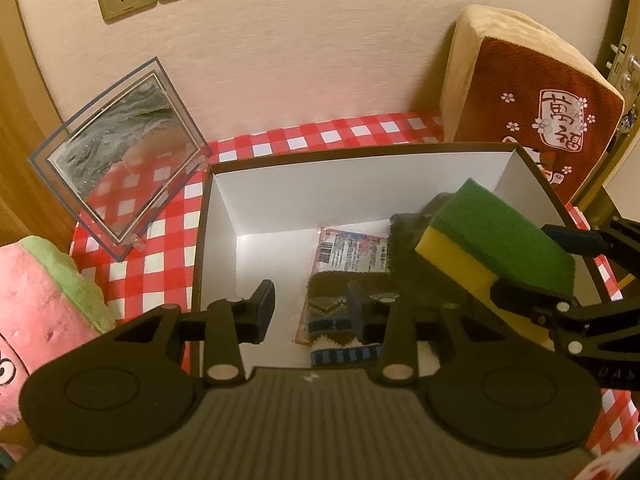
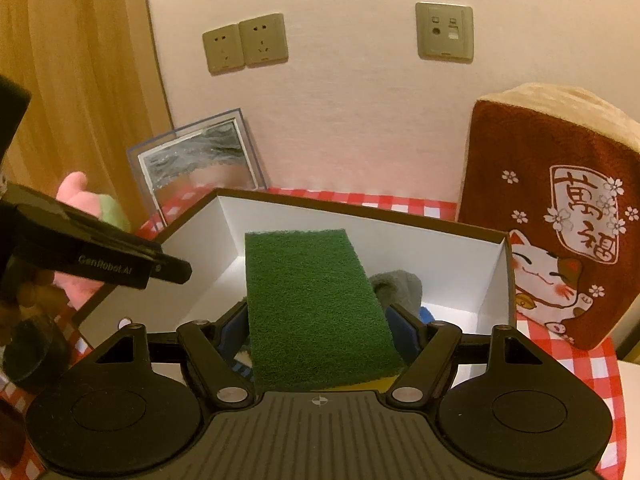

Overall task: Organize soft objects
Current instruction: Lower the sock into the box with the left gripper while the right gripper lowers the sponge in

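A white-lined box point(image 1: 208, 240) with a dark rim stands on the checked cloth. On its floor lie a packet with a brown knitted item point(image 1: 340, 276) and a grey cloth point(image 1: 404, 228). My left gripper point(image 1: 310, 308) hangs open over the packet, with nothing between its pads. From the right, my right gripper point(image 1: 548, 268) is shut on a sponge point(image 1: 500, 236) with a green top and yellow underside, held tilted over the box's right half. In the right wrist view the sponge point(image 2: 316, 304) fills the space between the fingers of my right gripper point(image 2: 320, 332), above the grey cloth point(image 2: 400, 284).
A pink and green watermelon plush point(image 1: 40, 300) lies left of the box. A clear acrylic frame point(image 1: 120, 152) leans on the wall behind it. A red lucky-cat cushion point(image 2: 560, 220) stands at the right. The red checked tablecloth point(image 1: 160, 248) covers the surface.
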